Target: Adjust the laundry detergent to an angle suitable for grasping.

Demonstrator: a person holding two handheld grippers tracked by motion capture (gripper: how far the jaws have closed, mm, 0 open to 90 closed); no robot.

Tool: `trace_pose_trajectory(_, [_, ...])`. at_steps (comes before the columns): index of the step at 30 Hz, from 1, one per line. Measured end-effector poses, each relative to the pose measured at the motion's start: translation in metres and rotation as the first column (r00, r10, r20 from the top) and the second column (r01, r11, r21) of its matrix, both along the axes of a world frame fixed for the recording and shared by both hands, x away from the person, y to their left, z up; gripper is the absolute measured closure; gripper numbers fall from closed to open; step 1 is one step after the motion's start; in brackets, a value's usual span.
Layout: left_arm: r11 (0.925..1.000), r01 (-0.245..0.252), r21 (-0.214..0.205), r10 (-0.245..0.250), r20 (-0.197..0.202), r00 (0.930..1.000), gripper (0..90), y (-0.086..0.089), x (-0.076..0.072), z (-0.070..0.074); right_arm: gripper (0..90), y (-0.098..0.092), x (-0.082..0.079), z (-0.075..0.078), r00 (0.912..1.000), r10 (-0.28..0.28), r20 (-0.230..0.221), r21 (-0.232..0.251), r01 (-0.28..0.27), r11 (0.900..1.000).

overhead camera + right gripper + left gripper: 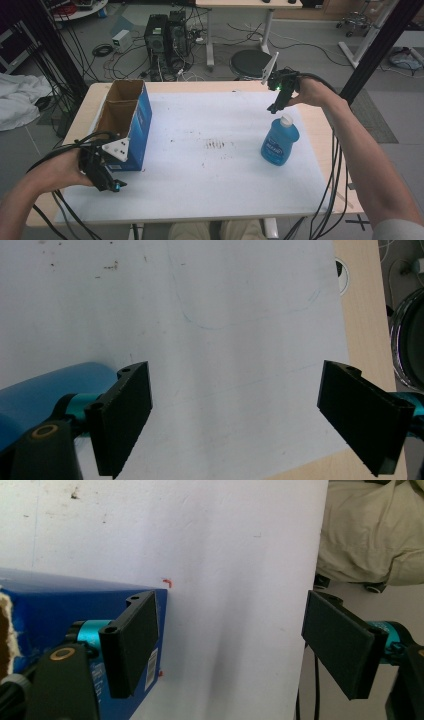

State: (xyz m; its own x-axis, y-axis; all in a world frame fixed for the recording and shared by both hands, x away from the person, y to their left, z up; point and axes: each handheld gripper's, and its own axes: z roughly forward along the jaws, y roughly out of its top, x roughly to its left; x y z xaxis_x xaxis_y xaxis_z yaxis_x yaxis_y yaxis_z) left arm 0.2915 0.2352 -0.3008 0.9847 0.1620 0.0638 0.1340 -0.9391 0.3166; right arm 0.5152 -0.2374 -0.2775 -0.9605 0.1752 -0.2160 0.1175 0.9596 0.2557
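A blue bottle [280, 140] with a white cap stands upright on the white sheet at the right of the table. My right gripper [278, 101] hovers just above and behind its cap, pointing down; its jaws stand wide open in the right gripper view [234, 415], with the bottle's blue body [45, 387] beside the left jaw and nothing between them. An open blue cardboard box [125, 120] stands at the left. My left gripper [112, 184] sits at the box's near corner, open [240, 645], the box's blue wall [60, 605] outside its left jaw.
The white sheet [210, 150] covers most of the wooden table [320, 125]. Beyond the far edge are computer towers [165, 35], a round black stool [250, 62] and floor cables. A black frame post [375, 45] rises at the right. White cloth [20, 100] lies left.
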Motion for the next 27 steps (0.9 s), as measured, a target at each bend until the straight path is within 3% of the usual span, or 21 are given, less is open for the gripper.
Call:
trace_pose_trajectory(22, [0.9999,-0.003,0.014,0.003,-0.015,0.9999,22.9,-0.0005,-0.0001,-0.0013,13.5,-0.0043,-0.0006,0.0025,0.9995,-0.015,0.028,-0.014,0.015,0.9998])
trace_pose_trajectory(27, [0.9999,-0.012,-0.003,0.012,-0.010,0.9999,22.9,0.0015,0.0033,-0.0016,13.5,-0.0017,-0.0024,0.0012,0.9992,-0.010,0.039,-0.031,0.011,0.9995])
